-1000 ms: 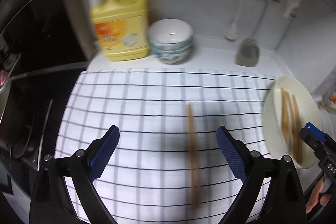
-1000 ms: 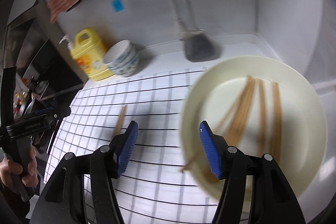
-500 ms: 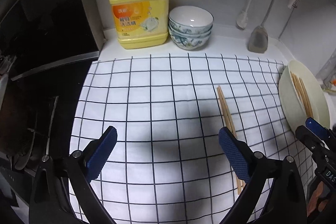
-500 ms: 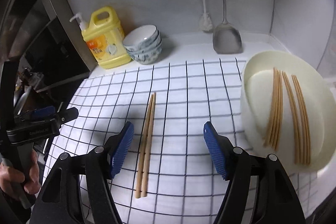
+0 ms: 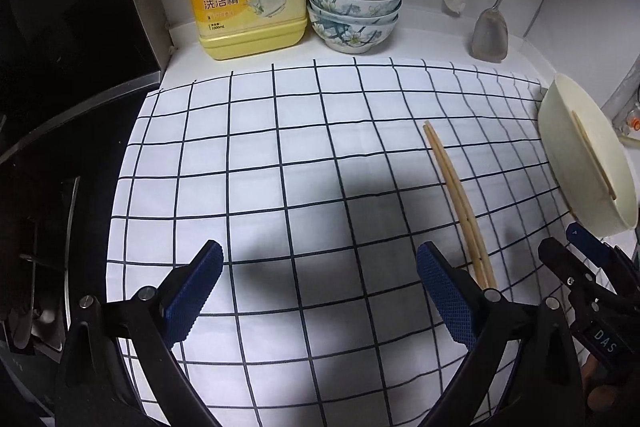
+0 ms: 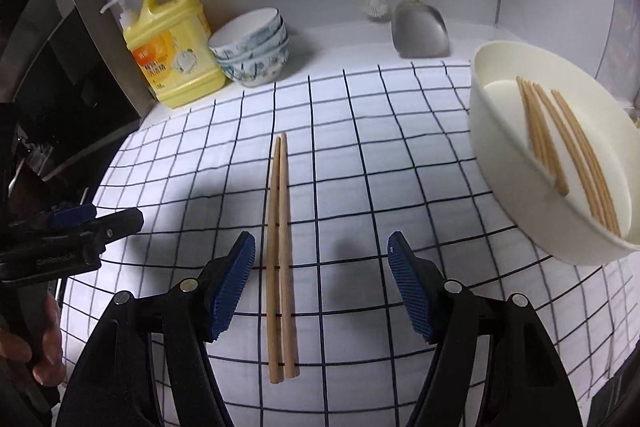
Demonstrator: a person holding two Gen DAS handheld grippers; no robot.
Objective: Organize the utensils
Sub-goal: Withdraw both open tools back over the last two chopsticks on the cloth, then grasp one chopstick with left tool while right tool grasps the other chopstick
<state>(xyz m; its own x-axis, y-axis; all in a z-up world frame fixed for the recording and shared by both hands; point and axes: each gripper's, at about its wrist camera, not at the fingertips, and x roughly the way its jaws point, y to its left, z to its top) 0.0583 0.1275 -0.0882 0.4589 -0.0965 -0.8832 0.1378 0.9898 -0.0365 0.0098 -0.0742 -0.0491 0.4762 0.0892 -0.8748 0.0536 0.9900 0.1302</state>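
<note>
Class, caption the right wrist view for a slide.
Open right gripper over a chopstick pair on checked cloth, more in the bowl.

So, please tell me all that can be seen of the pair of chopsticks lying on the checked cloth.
The pair of chopsticks looks like pale, plain wood or bamboo. The two sticks lie flat, side by side and touching, on the white cloth with dark grid lines, thicker ends toward the camera. The open right gripper straddles them without touching.
</note>
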